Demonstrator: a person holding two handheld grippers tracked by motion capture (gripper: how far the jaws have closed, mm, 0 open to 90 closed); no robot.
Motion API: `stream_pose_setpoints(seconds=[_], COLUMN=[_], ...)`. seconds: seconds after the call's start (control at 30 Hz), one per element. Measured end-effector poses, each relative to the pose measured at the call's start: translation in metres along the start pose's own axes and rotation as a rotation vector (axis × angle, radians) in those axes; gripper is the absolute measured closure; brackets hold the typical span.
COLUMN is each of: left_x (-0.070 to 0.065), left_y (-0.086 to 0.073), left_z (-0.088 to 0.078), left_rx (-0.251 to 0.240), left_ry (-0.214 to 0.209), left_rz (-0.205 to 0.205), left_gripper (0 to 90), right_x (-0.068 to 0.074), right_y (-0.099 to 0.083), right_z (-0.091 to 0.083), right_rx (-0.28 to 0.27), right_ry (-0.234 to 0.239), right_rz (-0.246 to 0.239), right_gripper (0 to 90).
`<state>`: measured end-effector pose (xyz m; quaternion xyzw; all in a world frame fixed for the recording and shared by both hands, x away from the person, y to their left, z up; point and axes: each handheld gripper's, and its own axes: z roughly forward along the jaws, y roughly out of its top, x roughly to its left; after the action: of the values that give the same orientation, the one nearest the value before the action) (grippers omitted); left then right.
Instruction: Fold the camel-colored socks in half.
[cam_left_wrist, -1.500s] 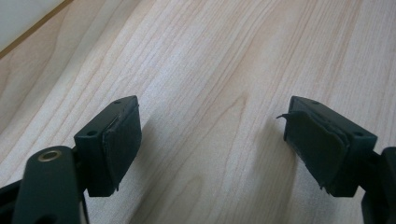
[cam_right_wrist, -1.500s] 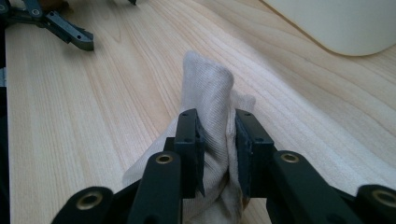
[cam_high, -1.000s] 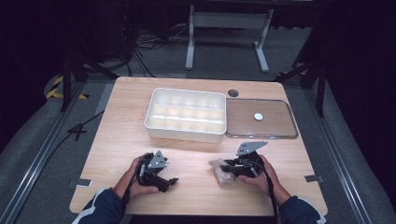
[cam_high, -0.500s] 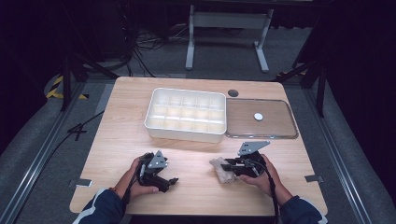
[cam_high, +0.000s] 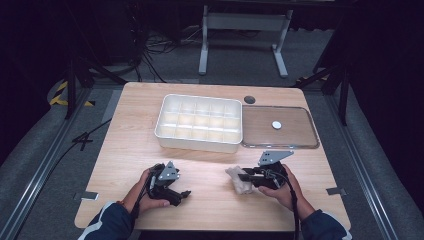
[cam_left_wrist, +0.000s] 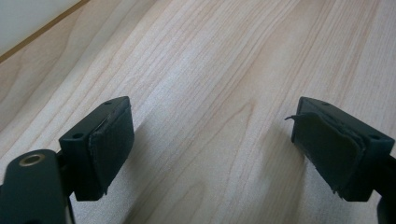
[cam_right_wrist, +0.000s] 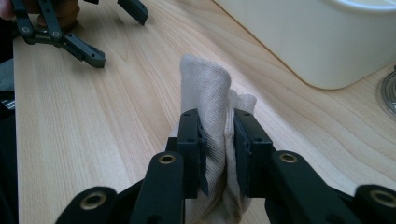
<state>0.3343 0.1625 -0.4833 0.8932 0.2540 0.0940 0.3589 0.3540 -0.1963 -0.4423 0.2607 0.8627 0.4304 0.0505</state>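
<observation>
Wooden table (cam_high: 125, 150) under dark surroundings, white divided tray (cam_high: 199, 122) at its middle as landmark. Left of and nearer than the tray, left gripper (cam_high: 181, 195) rests low on bare wood, jaws spread wide, nothing between them, likely parked while idle. Nearer than the tray's right end, right gripper (cam_right_wrist: 219, 154) has its jaws pinching a bunched beige cloth (cam_right_wrist: 208, 100), probably ready for lifting. Clear lid (cam_high: 280, 127) lies just right of the tray.
</observation>
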Motion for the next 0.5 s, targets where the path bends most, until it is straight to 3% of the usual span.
stream_pose_setpoints(seconds=[0.5], left_x=[0.000], left_y=[0.000], left_z=[0.000], left_rx=[0.002], left_ry=[-0.002], left_rz=[0.004], left_gripper=[13.3], right_x=[-0.005], right_y=[0.003], right_z=[-0.018], right_rx=[-0.070], right_ry=[-0.031], right_rz=[0.009], right_gripper=[74.3])
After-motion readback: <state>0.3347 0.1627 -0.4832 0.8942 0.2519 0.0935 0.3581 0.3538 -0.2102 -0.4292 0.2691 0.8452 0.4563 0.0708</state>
